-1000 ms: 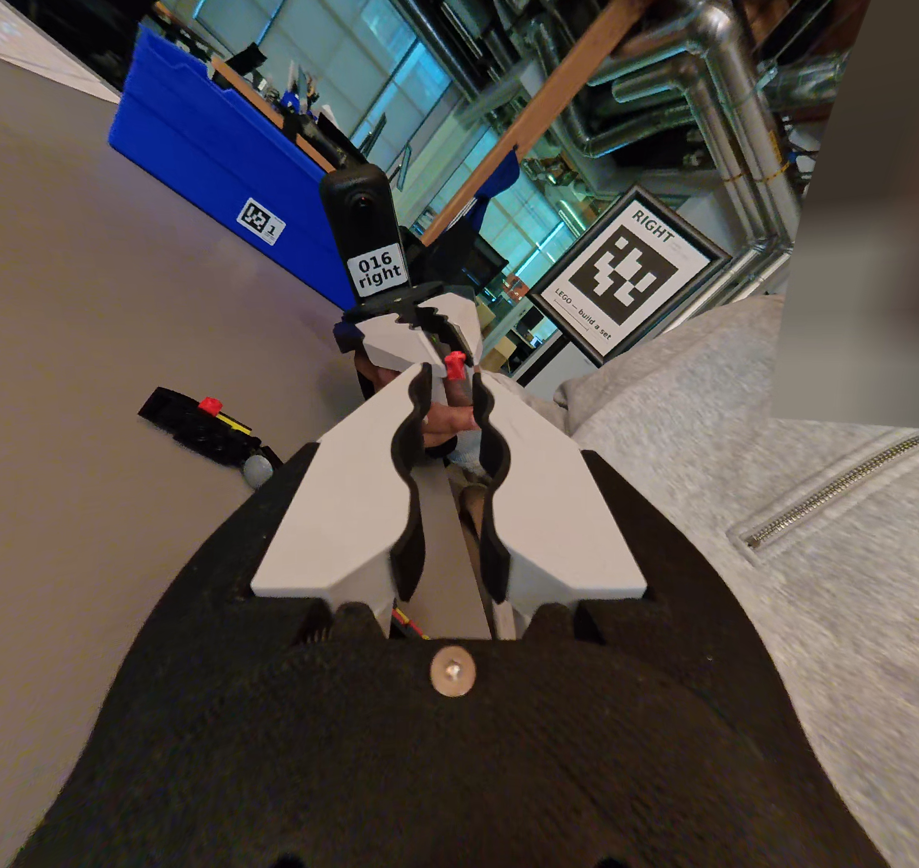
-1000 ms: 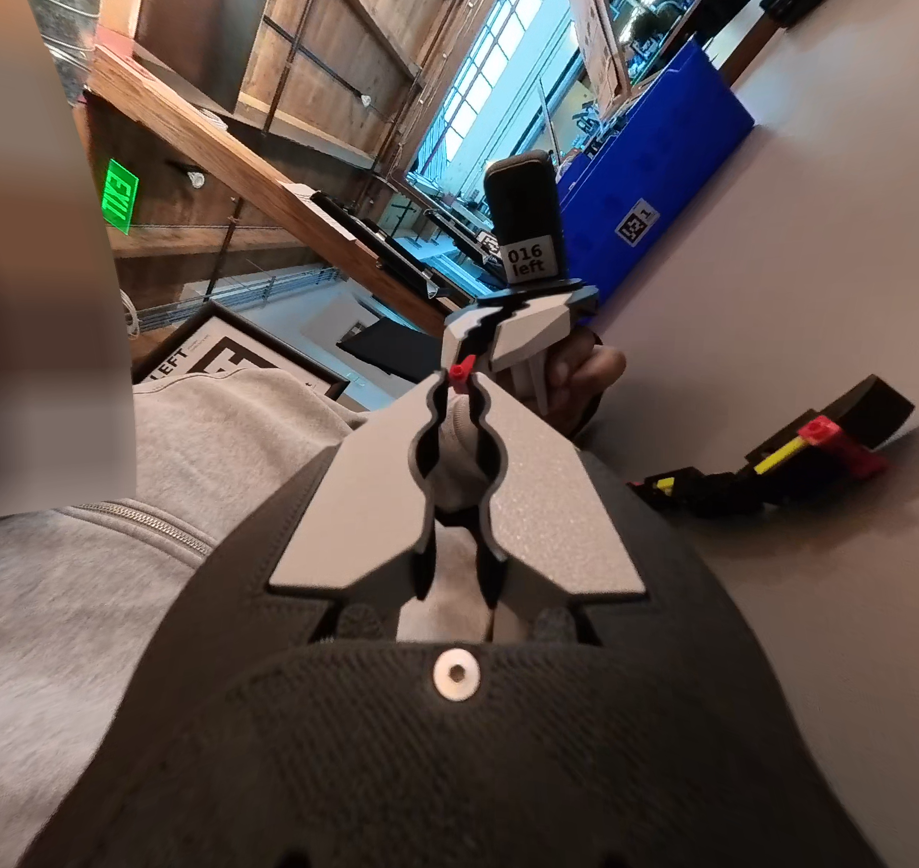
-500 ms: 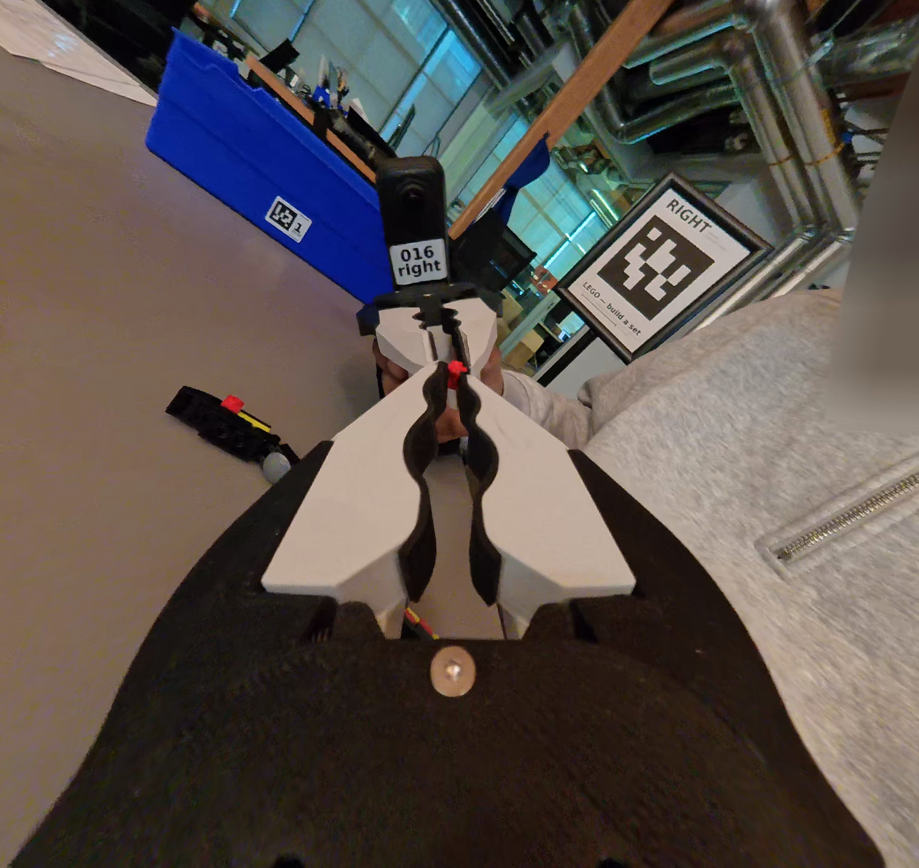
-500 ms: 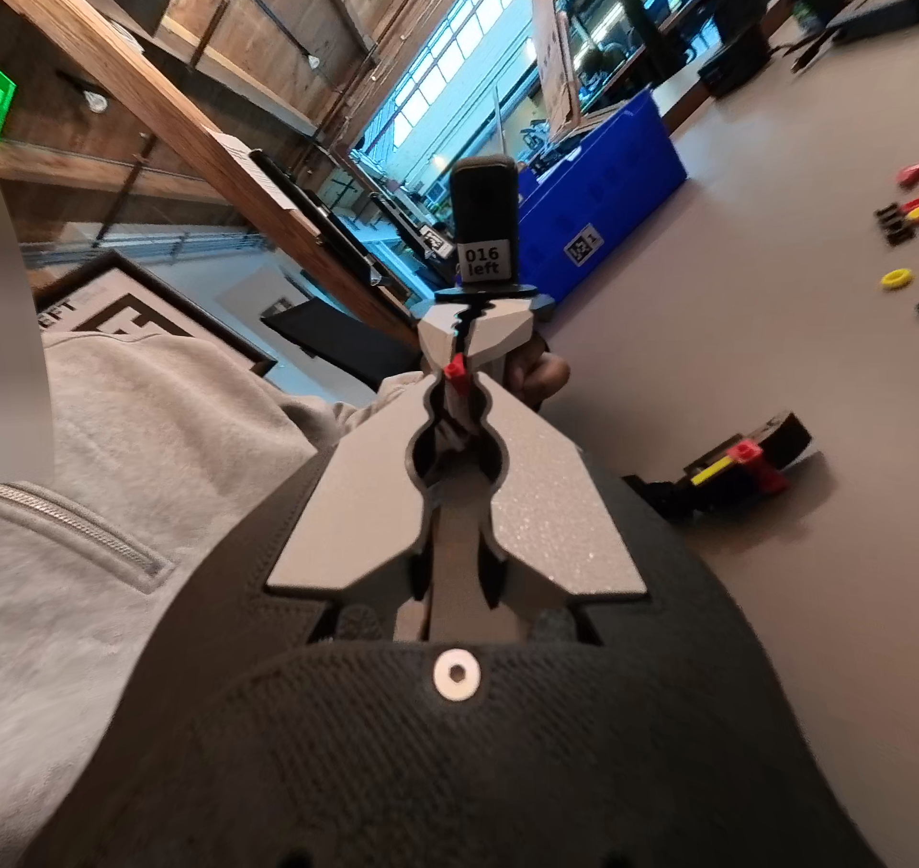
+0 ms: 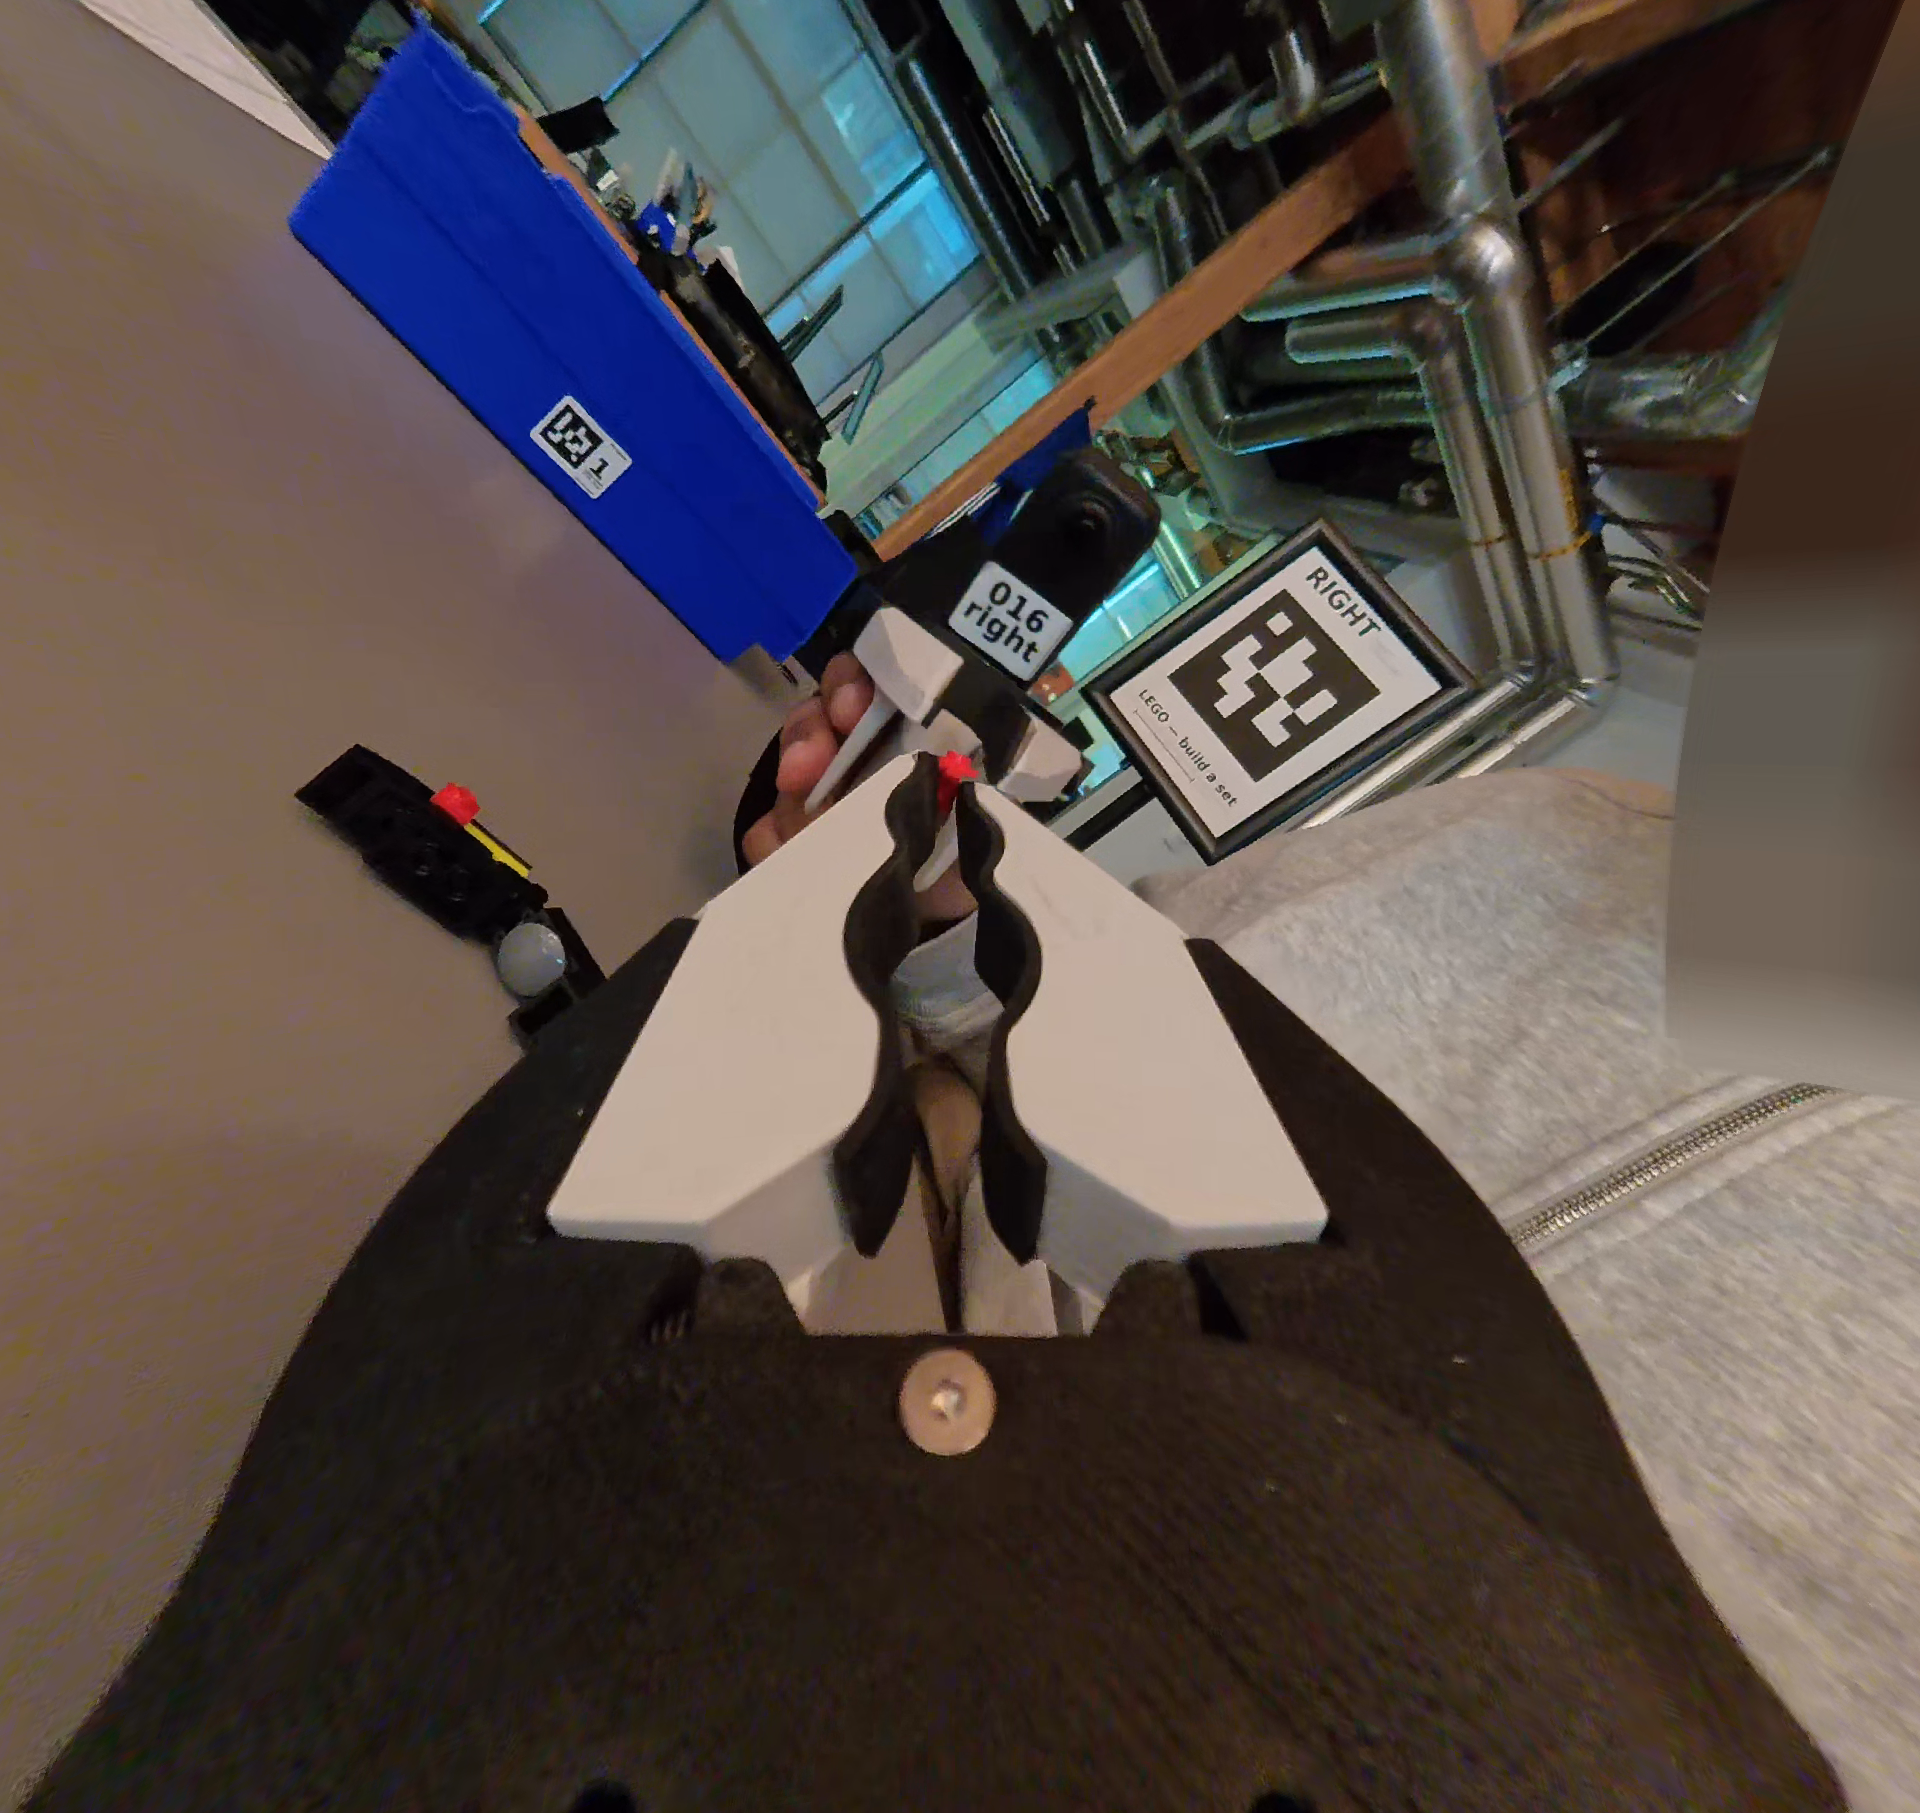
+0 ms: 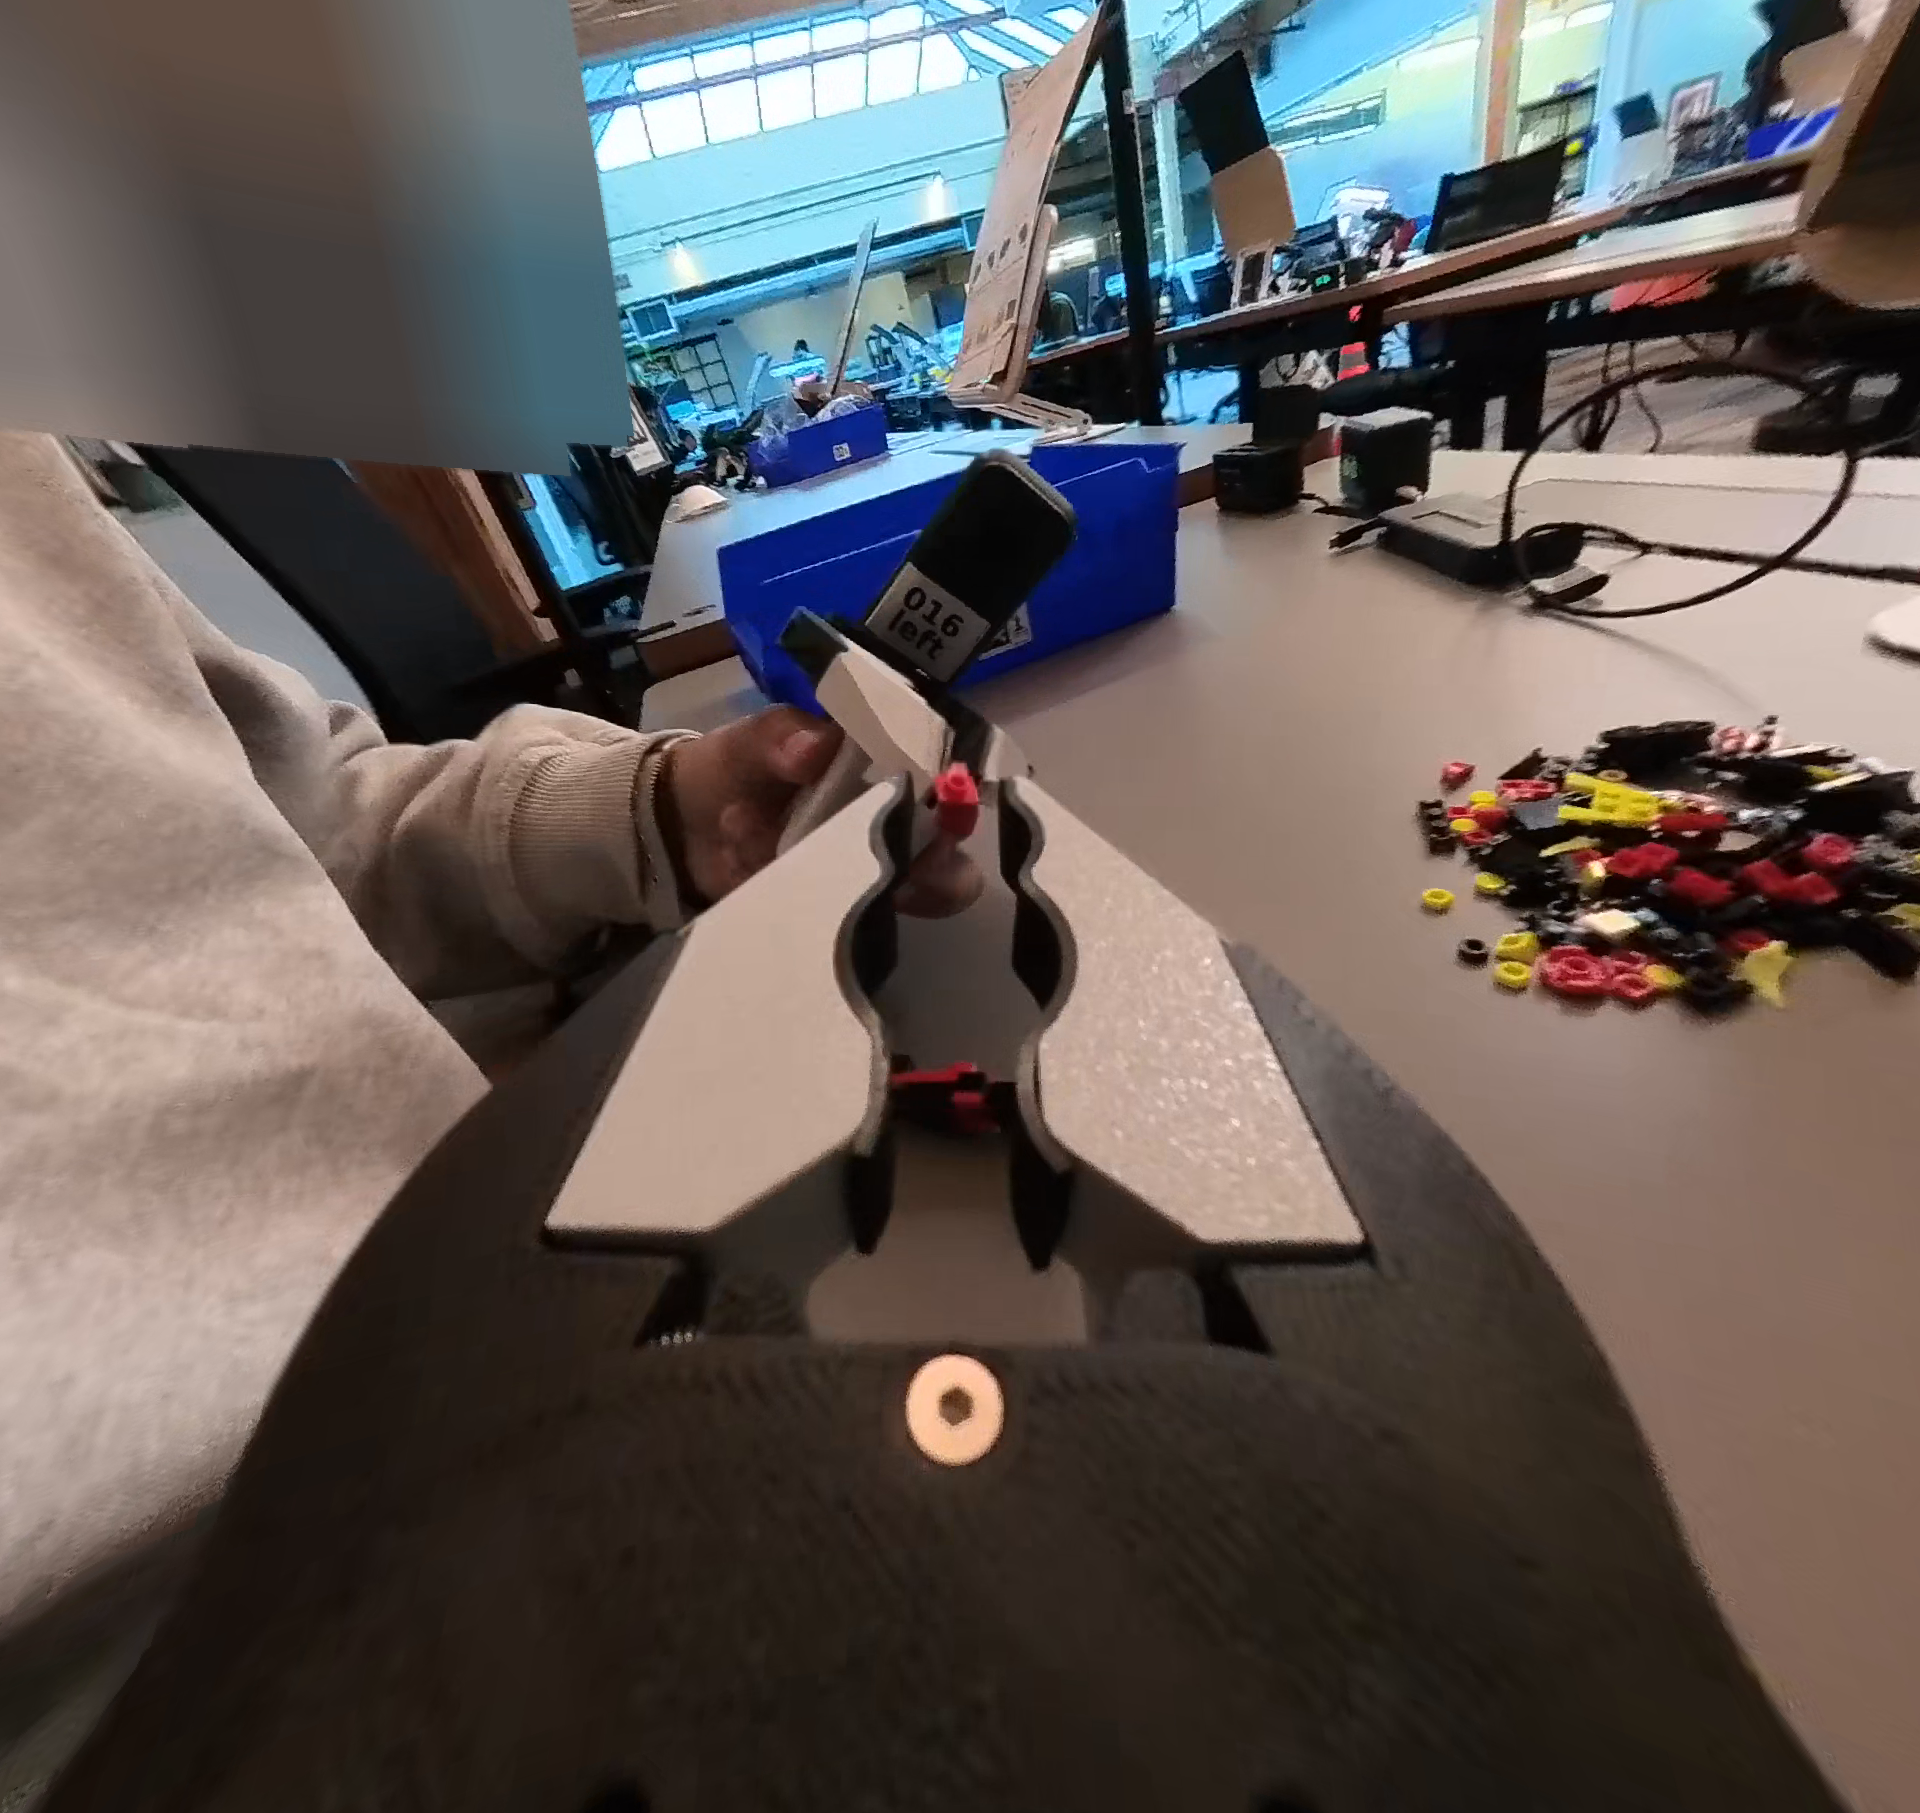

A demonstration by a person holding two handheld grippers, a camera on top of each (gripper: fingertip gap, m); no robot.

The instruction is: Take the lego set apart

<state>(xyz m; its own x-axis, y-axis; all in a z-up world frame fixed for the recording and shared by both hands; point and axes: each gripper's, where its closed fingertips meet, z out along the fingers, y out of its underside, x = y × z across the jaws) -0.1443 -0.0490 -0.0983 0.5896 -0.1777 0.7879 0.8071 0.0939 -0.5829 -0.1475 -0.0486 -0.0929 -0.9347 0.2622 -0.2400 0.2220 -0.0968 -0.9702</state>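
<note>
Right gripper (image 6: 954,807) swung level toward the table (image 6: 1351,724), fingers now spread, left gripper (image 5: 940,776) pinching small red piece (image 5: 951,768), loose brick pile (image 6: 1704,880) well apart, black model (image 5: 426,844) beside.

Left gripper (image 5: 943,784) pinched nearly closed, tip to tip with the parted right gripper (image 6: 954,807).

Open-plan workshop or lab, as I see it through the wrist cameras.

I see a grey table (image 6: 1351,755) with a blue storage bin (image 6: 1091,558), cables (image 6: 1683,537) and power adapters, long desks behind carrying a laptop (image 6: 1496,194), exposed metal ducts (image 5: 1475,329) and timber beams (image 5: 1164,329) overhead, large windows, and a framed marker sign (image 5: 1278,693).
</note>
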